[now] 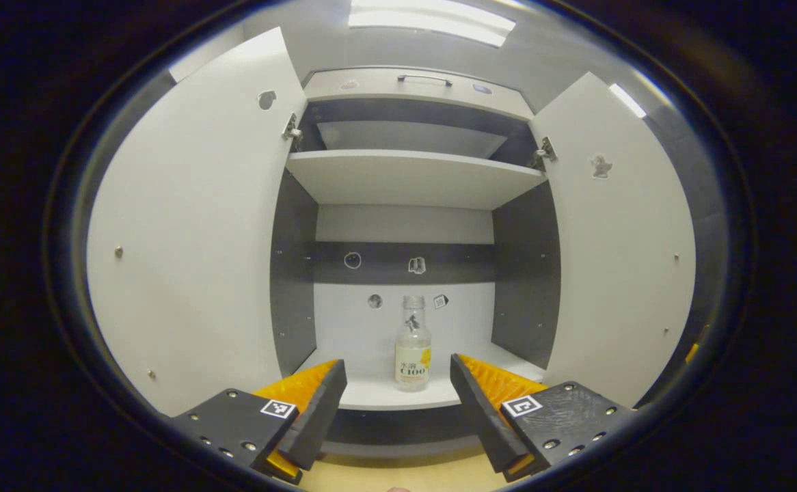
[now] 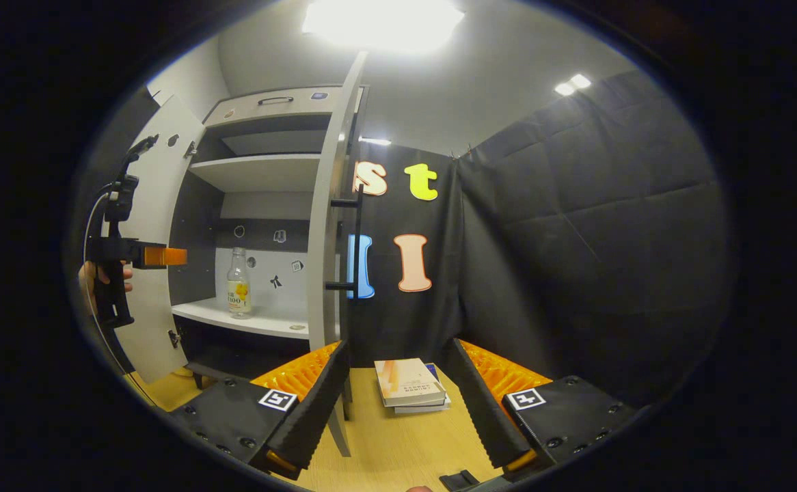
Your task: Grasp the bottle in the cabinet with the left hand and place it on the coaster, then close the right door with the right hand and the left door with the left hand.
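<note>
A clear bottle [image 1: 413,345] with a yellow label stands upright on the lower shelf [image 1: 385,393] of the open cabinet. My left gripper [image 1: 397,372] is open, its orange fingers level with the bottle's base and short of it. Both white doors stand wide: the left door [image 1: 186,232] and the right door [image 1: 617,246]. In the right gripper view the bottle [image 2: 238,275] sits inside the cabinet, and the left gripper [image 2: 165,256] hangs in front of the left door, held by a hand. My right gripper [image 2: 398,372] is open over the wooden table, beside the right door's edge [image 2: 327,232].
A small stack of books [image 2: 411,386] lies on the wooden table [image 2: 405,451] between the right gripper's fingers. The right door carries a black bar handle [image 2: 356,239]. An upper shelf [image 1: 412,178] spans the cabinet. Black cloth walls close the booth on the right.
</note>
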Available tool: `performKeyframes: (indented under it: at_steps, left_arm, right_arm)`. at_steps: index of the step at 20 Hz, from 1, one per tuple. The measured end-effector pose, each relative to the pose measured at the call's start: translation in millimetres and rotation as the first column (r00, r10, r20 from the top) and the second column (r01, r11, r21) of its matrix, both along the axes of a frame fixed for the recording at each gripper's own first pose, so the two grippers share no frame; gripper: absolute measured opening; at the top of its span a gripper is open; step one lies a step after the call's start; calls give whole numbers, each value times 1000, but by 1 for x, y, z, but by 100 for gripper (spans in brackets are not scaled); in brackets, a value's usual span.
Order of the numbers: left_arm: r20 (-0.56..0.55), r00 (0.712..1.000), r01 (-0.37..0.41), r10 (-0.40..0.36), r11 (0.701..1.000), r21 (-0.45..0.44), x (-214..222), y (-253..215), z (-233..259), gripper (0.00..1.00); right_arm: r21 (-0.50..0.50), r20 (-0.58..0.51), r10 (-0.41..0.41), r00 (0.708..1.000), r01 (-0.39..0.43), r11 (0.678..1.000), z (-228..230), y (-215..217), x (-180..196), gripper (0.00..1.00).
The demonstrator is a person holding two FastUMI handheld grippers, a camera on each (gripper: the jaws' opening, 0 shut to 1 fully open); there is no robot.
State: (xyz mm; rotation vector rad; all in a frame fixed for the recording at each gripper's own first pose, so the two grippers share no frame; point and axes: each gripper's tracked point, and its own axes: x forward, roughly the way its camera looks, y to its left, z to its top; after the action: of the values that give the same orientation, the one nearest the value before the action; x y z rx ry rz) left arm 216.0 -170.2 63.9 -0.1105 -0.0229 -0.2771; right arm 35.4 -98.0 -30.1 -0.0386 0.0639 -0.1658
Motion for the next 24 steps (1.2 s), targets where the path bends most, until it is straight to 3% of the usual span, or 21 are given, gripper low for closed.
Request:
performKeyframes:
  at_steps: [13, 20, 24]
  left_arm:
    - [13, 996, 87, -87, 996, -17, 100, -43, 10, 94]
    - [-25, 996, 89, -89, 996, -21, 159, -55, 1, 93]
    - [-47, 995, 87, -85, 996, 27, 190, -64, -8, 93]
  right_arm:
    - [-10, -26, -152, 988, 151, 988, -11, -18, 3, 95]
    - [-24, -44, -223, 974, 222, 975, -16, -25, 4, 95]
    - [-33, -56, -253, 966, 251, 967, -20, -27, 2, 95]
